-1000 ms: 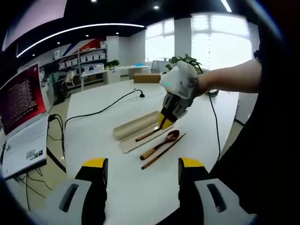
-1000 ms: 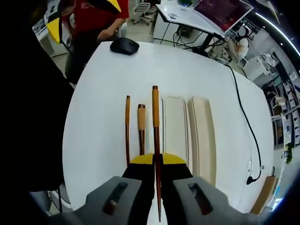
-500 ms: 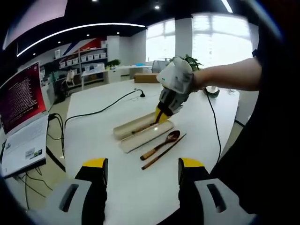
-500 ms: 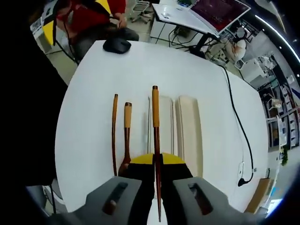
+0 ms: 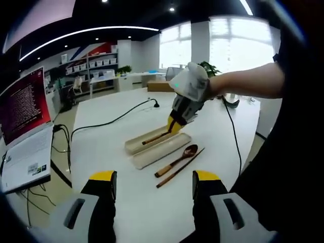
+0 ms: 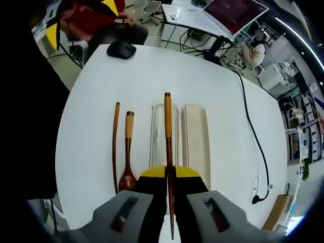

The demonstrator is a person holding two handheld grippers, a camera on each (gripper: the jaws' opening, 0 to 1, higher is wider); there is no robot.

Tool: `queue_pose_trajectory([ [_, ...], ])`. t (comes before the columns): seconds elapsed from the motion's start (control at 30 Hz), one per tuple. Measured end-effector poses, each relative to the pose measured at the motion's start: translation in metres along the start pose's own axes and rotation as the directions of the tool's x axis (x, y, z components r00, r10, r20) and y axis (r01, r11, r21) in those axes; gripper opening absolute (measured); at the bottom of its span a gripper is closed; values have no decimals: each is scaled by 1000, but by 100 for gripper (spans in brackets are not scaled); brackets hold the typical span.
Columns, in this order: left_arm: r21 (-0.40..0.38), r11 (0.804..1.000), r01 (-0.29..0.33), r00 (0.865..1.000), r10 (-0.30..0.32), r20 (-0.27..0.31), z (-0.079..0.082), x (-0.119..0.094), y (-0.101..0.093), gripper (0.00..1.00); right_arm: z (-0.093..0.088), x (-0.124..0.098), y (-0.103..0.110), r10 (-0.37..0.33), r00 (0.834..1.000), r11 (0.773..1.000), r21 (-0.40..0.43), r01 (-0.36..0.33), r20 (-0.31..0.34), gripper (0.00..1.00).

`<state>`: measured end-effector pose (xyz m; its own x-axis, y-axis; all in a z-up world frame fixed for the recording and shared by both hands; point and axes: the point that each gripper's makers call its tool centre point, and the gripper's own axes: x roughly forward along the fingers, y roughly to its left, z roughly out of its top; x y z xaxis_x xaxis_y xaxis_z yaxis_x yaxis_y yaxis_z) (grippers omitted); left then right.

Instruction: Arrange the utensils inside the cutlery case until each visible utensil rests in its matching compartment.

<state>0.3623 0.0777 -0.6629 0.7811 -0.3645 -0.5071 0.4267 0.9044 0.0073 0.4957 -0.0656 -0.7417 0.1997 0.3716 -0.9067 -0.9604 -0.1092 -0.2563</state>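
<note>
The wooden utensil (image 6: pixel 167 132) is clamped between the closed jaws of the right gripper (image 6: pixel 167 174), its pale-wrapped handle pointing to 12 o'clock in the right gripper view. It hangs over the open cutlery case (image 6: pixel 195 136), between the two long cream halves. In the left gripper view the same utensil (image 5: pixel 154 137) slants down over the farther half of the case (image 5: pixel 139 144). The wooden spoon (image 6: pixel 127 157) lies on the white table (image 6: pixel 91 126) at 9 o'clock of the case, and a thin chopstick (image 6: pixel 115 144) lies just beside it, further out. The left gripper (image 5: pixel 153 183) is wide open and holds nothing. A black mouse (image 6: pixel 121 49) rests near the table edge at 11 o'clock.
</note>
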Motion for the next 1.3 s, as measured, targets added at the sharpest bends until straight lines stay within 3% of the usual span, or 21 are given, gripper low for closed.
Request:
queue_pose_trajectory([
  [0.43,1,1000,-2,1000,2,-10,1,4,2,62,3,1,-24,-22,1000,1000,-10,22,4,0],
  [1.1,-23,1000,4,1000,-4,-22,-1,11,7,62,2,13,-33,-10,1000,1000,0,10,5,0],
  [1.3,-23,1000,1,999,-2,-32,-5,8,8,60,11,11,-36,-7,1000,1000,5,7,27,0],
])
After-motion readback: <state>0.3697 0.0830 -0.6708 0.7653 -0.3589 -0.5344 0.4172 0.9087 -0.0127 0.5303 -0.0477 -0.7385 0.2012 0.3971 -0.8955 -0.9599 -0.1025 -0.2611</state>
